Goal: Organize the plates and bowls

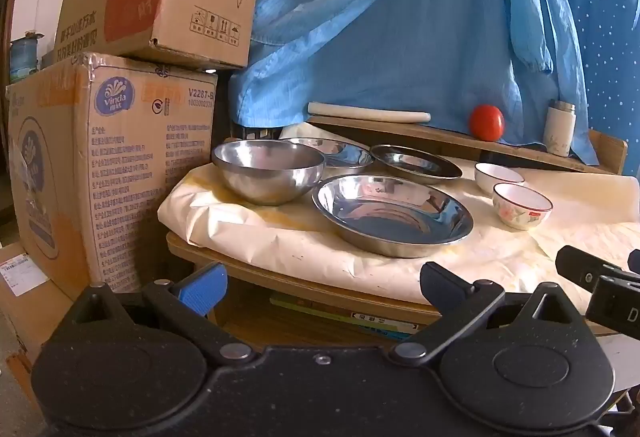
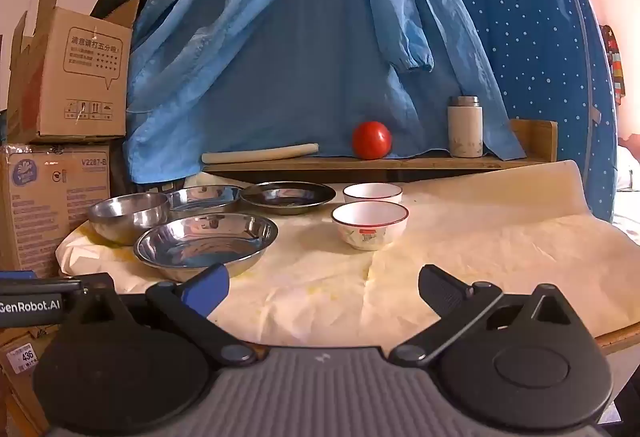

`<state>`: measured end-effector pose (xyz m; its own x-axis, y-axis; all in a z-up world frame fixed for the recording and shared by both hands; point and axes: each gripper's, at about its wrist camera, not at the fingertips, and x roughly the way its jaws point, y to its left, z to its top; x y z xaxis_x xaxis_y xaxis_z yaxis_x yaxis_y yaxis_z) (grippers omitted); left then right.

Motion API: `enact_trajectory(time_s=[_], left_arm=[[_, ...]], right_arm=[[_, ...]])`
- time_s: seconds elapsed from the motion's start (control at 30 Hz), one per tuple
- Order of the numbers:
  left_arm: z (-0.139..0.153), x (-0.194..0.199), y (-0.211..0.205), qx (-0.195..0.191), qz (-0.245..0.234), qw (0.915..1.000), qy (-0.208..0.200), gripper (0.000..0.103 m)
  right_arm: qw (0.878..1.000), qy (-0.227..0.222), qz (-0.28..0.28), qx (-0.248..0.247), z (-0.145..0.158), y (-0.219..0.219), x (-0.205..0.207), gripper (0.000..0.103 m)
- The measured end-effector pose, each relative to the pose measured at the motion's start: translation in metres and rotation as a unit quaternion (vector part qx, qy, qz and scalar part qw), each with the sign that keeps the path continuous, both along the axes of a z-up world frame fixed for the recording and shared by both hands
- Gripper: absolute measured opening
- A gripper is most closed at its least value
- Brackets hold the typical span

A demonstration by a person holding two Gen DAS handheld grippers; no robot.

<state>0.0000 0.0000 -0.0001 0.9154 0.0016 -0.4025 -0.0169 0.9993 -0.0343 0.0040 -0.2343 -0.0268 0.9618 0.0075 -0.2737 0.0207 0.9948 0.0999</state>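
Note:
On the paper-covered table (image 1: 288, 237) stand a deep steel bowl (image 1: 268, 171) (image 2: 128, 215) at the left, a wide steel plate (image 1: 392, 213) (image 2: 206, 241) in front, and two more steel plates (image 1: 336, 153) (image 1: 416, 163) (image 2: 204, 197) (image 2: 288, 197) behind. Two white ceramic bowls (image 1: 522, 205) (image 1: 498, 175) (image 2: 370, 225) (image 2: 372, 193) sit to the right. My left gripper (image 1: 324, 287) is open short of the table's front edge, nothing between its fingers. My right gripper (image 2: 324, 287) is open over the table's front, also with nothing in it.
Stacked cardboard boxes (image 1: 112, 157) (image 2: 52, 177) rise left of the table. A low wooden shelf (image 2: 380, 161) at the back carries a rolling pin (image 2: 260, 153), a tomato (image 1: 486, 122) (image 2: 371, 140) and a white flask (image 2: 465, 127). Blue cloth (image 2: 300, 37) hangs behind.

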Motion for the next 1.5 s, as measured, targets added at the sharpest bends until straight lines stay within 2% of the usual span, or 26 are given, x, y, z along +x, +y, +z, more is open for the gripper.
enact_trajectory(time_s=[0.3, 1.5], left_arm=[[-0.0028, 0.0038, 0.0023, -0.006, -0.012, 0.9999, 0.007, 0.102], [-0.005, 0.0059, -0.0025, 0.001, -0.002, 0.9999, 0.015, 0.102]], right_arm=[[1.0, 0.002, -0.001, 0.0, -0.0006, -0.0011, 0.0014, 0.103], [1.0, 0.004, 0.0, -0.001, -0.0021, -0.0007, 0.0026, 0.103]])
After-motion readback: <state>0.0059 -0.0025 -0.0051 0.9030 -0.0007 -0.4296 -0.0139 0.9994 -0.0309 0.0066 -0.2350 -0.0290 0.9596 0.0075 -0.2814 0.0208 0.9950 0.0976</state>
